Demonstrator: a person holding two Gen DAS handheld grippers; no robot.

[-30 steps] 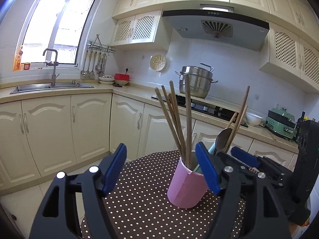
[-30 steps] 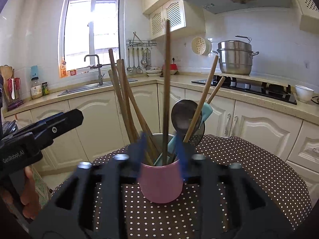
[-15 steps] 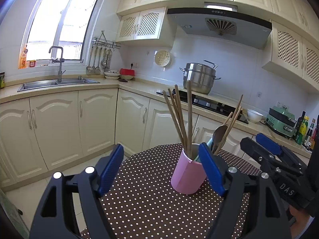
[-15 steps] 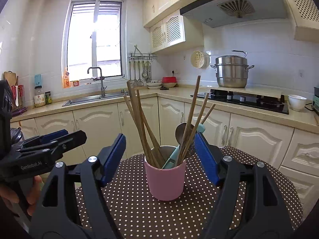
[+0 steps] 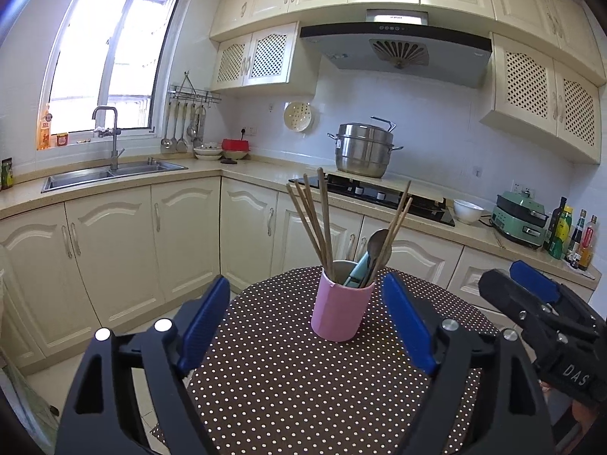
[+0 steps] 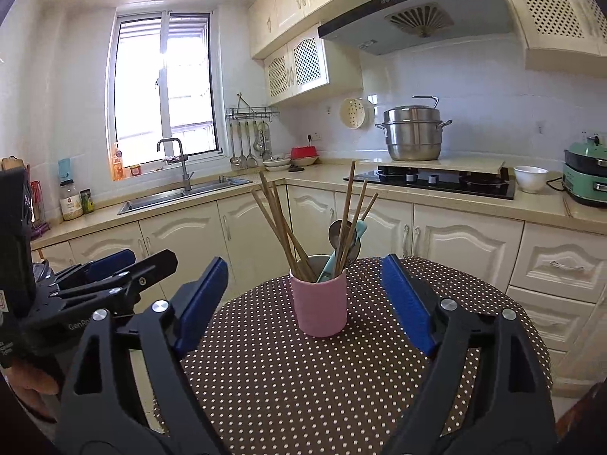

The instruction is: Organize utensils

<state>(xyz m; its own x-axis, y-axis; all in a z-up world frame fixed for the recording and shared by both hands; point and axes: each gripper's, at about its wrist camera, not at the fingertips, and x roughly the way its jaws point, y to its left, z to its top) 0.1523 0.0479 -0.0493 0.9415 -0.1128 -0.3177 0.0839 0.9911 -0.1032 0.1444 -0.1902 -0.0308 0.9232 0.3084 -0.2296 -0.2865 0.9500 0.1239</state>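
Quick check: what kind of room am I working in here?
A home kitchen, by the look of it: a sink under the window, a steamer pot on the hob beneath a range hood, and cream cabinets all around.

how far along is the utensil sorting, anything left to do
Looks done: chopsticks and a spoon stand in the pink cup on the dotted table. In hand: nothing; left gripper and right gripper are open, empty. No loose utensils visible.

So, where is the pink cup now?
In both wrist views the pink cup stands upright near the middle of the dotted table, ahead of both open grippers, touching neither.
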